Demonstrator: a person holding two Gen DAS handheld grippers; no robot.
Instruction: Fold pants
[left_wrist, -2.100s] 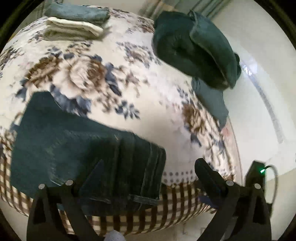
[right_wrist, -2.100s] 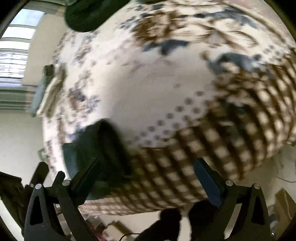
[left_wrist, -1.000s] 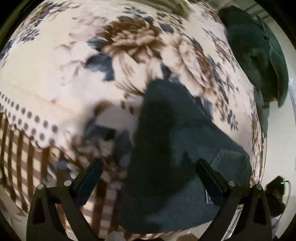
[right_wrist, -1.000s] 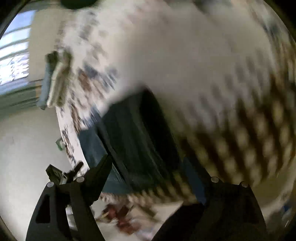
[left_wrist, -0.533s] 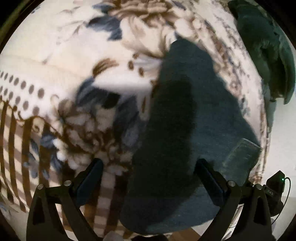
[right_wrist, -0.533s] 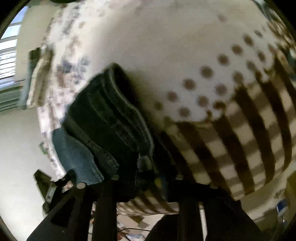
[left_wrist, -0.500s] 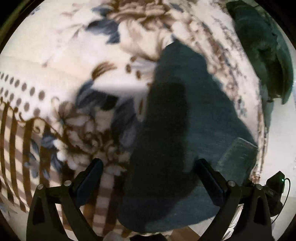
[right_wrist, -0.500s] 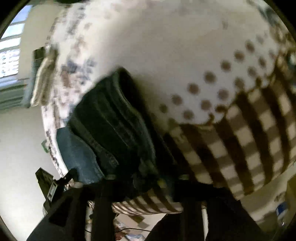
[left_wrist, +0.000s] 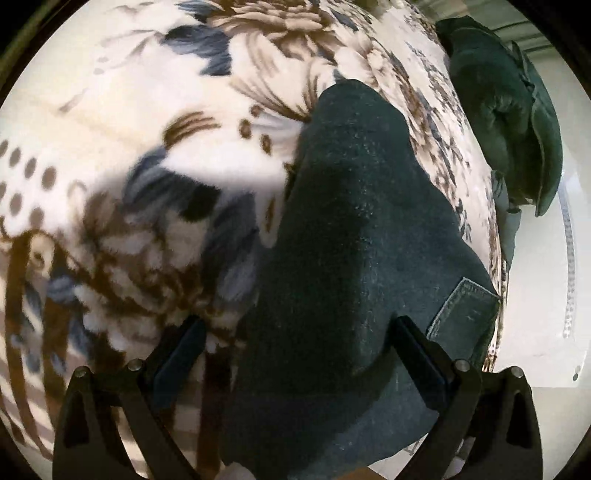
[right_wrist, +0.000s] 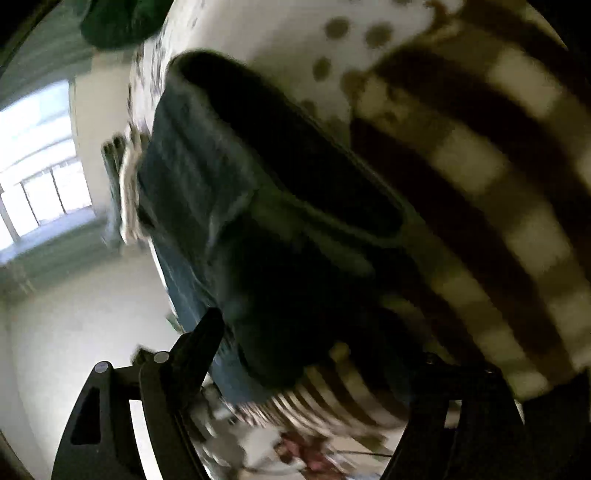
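Note:
Dark blue folded jeans (left_wrist: 351, 240) lie on a floral blanket near the bed's edge, a back pocket (left_wrist: 461, 310) showing at the right. My left gripper (left_wrist: 299, 350) is open, its fingers straddling the near end of the jeans. In the blurred right wrist view the jeans' thick folded edge (right_wrist: 266, 206) fills the middle. My right gripper (right_wrist: 314, 354) is open around that folded end, left finger (right_wrist: 199, 343) beside the denim, right finger in shadow.
The floral and checked blanket (left_wrist: 129, 147) covers the bed. A dark green cushion pile (left_wrist: 506, 110) sits at the far right of the bed. A window (right_wrist: 40, 173) and folded cloths (right_wrist: 125, 192) show at the left of the right wrist view.
My left gripper has closed in on the jeans, which now loom larger. My right gripper, shut half a second ago, has opened and swung close around the jeans' folded edge.

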